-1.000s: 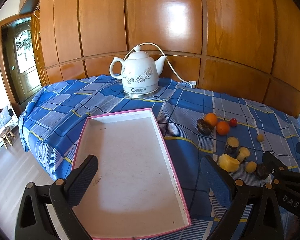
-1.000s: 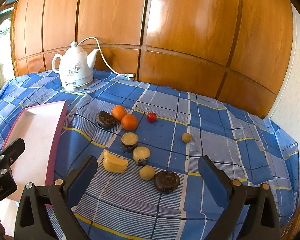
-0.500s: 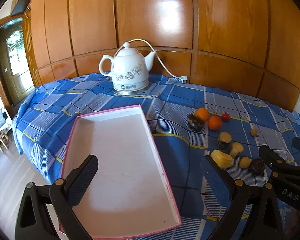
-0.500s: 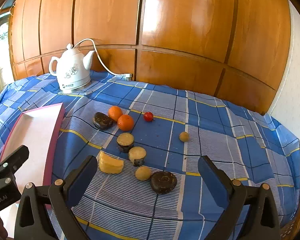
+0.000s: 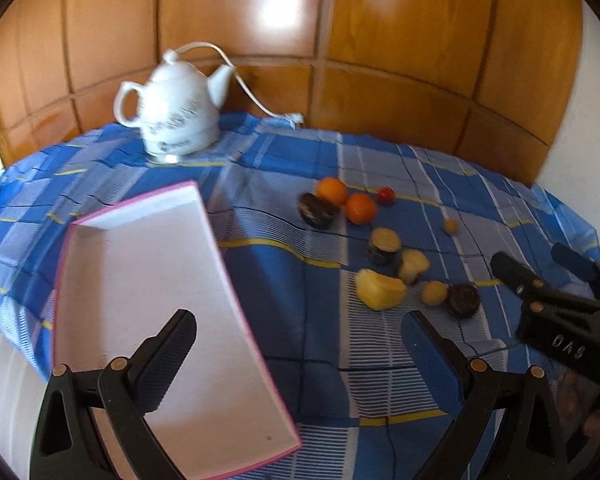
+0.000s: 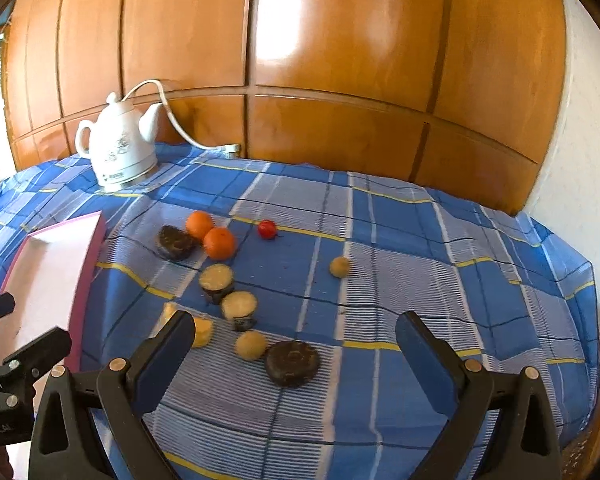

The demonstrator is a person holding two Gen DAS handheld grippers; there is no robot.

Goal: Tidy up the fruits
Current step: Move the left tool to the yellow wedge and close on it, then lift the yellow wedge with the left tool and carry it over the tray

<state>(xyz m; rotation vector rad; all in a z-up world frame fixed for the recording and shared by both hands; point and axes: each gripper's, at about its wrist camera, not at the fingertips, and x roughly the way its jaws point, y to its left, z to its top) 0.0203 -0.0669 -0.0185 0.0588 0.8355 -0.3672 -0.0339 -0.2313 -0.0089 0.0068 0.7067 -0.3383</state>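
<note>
Jaws of both grippers gape empty: left gripper (image 5: 300, 354) above tray (image 5: 140, 264), right gripper (image 6: 296, 354) above fruits (image 6: 220, 242).

A table is covered by a blue plaid cloth (image 6: 380, 240). A white kettle (image 6: 118, 152) is placed at its far left. In front of the kettle, a pink-edged tray (image 5: 148, 300) is laid. To the kettle's right, nearer the camera, small fruits (image 6: 220, 243) are scattered.
</note>
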